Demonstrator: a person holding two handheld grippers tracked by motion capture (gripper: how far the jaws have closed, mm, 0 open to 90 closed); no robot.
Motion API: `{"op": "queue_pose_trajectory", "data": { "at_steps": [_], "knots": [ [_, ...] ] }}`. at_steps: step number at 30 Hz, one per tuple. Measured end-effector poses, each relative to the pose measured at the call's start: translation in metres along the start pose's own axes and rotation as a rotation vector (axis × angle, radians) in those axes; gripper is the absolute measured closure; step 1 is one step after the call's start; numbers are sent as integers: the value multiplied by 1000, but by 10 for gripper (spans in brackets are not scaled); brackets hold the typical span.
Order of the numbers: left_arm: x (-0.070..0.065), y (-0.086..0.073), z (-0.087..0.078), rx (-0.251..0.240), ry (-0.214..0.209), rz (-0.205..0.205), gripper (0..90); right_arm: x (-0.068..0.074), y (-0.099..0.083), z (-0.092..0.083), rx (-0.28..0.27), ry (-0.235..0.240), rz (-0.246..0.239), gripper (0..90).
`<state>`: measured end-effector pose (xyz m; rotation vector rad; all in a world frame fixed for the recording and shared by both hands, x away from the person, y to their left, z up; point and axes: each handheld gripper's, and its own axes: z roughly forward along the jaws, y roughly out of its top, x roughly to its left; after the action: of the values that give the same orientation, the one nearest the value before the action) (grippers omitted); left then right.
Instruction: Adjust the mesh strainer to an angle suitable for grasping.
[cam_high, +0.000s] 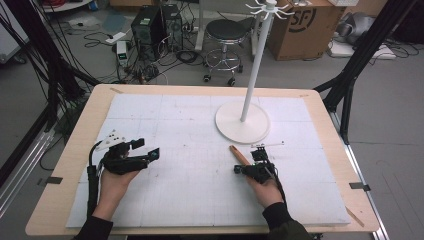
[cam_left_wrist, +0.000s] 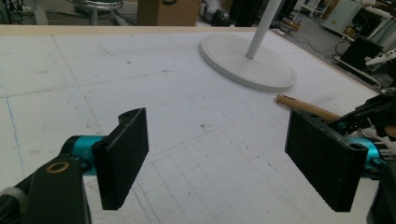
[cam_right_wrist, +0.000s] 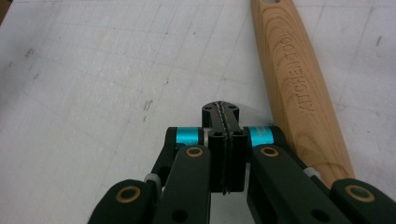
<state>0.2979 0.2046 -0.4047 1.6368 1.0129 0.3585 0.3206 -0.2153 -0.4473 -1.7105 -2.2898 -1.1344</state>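
The wooden handle (cam_right_wrist: 299, 84) is being cut off by the right gripper view's top edge and covered below by the right gripper (cam_right_wrist: 223, 140). The stand's pole (cam_left_wrist: 264, 28) is being cropped above.

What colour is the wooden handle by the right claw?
Light brown wood grain, the wooden handle shows best in the right gripper view.

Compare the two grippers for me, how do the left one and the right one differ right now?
The left gripper has its jaws wide apart with nothing between them; the right gripper has its jaws pressed shut together, empty. The left gripper sits over bare white mat, away from any object; the right gripper lies right beside the wooden handle, marked KITCHEN TOOL, without gripping it. Both are black with teal parts, and each is held low in one hand.
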Motion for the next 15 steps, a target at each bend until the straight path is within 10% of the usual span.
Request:
{"op": "queue_pose_trajectory", "data": {
  "at_steps": [15],
  "knots": [
    [0,0,0,1,1,3,222,-6,-14,-11,-28,-10,4,900]
  ]
}}
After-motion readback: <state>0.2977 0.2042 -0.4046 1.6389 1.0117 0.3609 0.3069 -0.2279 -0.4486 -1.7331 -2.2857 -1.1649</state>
